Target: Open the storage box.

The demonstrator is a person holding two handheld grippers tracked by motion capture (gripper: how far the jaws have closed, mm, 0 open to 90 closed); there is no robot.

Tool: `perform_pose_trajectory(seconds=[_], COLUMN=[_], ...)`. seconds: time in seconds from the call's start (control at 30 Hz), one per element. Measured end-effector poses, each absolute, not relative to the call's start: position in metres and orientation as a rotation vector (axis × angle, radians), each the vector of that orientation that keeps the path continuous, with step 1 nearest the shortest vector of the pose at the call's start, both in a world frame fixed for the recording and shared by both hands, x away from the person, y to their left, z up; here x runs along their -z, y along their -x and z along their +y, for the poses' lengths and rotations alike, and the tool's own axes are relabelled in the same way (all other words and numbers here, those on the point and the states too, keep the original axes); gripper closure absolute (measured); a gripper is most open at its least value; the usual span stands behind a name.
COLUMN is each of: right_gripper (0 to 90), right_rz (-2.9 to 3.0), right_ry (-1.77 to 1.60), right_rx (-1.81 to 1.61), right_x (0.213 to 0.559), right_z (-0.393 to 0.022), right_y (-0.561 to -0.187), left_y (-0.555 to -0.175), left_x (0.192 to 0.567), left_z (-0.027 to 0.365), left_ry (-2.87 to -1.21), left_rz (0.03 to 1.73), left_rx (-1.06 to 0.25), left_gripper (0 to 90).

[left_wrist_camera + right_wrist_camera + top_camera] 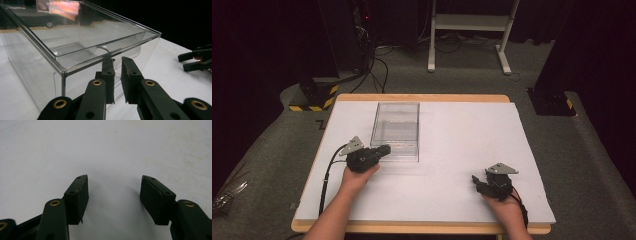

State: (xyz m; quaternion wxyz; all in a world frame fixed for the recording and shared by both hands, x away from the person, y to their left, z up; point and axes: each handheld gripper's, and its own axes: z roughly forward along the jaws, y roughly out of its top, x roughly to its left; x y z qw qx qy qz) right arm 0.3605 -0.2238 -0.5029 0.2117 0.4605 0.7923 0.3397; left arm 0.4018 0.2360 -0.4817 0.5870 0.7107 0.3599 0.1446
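We see the right gripper (477, 182) nearest to us on the white table (462, 140), its jaws spread apart with only bare table surface between them. A little farther, at the left, the left gripper (384, 149) reaches the near wall of a clear plastic box (395, 131). Its jaws are almost together, with a thin gap, and the box wall seems to pass between the pads; we cannot tell if they press it. The box stands upright on the table and holds nothing. Behind the table are the grey floor (462, 75), black cables (377, 70) and a white frame (472, 30).
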Motion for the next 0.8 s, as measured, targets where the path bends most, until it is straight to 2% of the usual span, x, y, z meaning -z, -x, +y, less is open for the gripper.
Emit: perform_pose_trajectory(seconds=[0.8], right_gripper=[40.4], right_rz=[2.202], right_ry=[-1.278], right_rx=[-0.944], right_x=[0.503], right_z=[-0.224], right_y=[-0.360], left_y=[-0.382], left_x=[0.483], left_z=[0.238], left_ry=[-1.661], left_rz=[0.808], left_rx=[-0.331], left_gripper=[82.8])
